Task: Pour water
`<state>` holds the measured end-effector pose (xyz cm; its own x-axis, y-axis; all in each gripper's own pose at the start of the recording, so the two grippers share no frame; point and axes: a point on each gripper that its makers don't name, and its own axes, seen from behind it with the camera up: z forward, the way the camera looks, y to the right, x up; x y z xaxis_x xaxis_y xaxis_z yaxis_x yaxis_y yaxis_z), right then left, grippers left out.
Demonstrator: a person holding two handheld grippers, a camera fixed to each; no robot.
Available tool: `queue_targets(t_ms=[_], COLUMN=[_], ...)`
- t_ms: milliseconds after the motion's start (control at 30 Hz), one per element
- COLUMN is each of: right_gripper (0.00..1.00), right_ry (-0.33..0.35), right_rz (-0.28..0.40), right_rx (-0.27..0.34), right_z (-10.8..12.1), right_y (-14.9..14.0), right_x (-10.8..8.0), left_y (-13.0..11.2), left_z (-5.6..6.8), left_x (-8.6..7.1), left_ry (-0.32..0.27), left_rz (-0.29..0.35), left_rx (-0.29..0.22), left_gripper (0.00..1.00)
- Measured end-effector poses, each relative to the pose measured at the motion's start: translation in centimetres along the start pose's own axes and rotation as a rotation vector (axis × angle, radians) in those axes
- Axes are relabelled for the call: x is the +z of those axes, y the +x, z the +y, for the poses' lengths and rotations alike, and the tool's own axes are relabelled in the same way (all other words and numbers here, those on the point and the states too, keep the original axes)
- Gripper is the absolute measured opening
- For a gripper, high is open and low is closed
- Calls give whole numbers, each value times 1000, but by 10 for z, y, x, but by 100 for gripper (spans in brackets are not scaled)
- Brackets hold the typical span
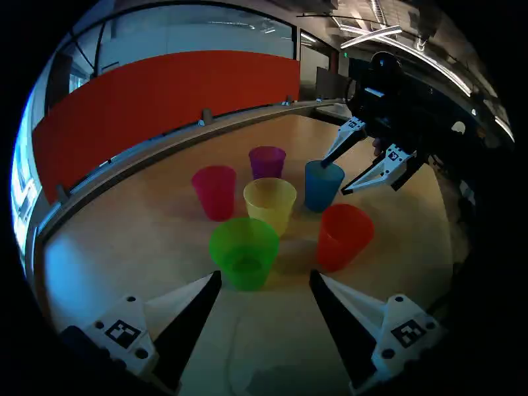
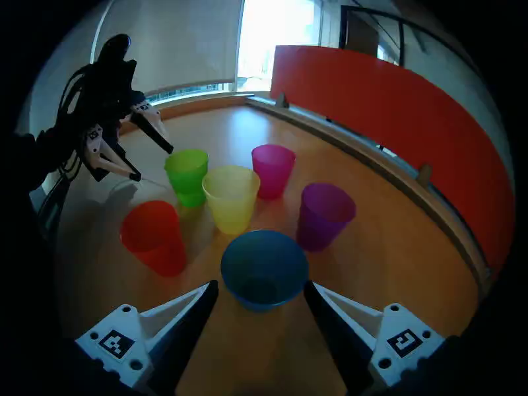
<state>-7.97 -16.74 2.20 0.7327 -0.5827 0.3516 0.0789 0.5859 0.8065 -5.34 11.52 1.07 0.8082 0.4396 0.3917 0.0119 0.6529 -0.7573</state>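
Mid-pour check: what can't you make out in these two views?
- Water level: the blue cup's inside is too dark to read in the right gripper view.
- Purple cup: its lower part is hidden behind the yellow cup in the left gripper view.
- Contact: the right claw flanks the blue cup so closely that I cannot tell whether it touches.
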Motion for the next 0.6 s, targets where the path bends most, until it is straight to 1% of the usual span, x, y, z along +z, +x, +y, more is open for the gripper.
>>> queue_targets(t_ms=[100, 267, 467, 600], right_gripper=[100, 100, 100, 100], right_ry=[-19, -53, -93, -123], right_rz=[7, 26, 64, 89], right_rx=[4, 31, 73, 104], right_z=[-1, -2, -4, -4], right_y=[-4, -11, -17, -19], right_x=[-11, -34, -58, -71], left_y=[0, 0, 4, 9], left_z=[2, 4, 2, 1], left_x=[-6, -21, -39, -48], left_ry=[11, 36, 75, 93], left_rz=[8, 31, 87, 128], left_rx=[1, -3, -45, -77], left_gripper=[100, 100, 100, 100])
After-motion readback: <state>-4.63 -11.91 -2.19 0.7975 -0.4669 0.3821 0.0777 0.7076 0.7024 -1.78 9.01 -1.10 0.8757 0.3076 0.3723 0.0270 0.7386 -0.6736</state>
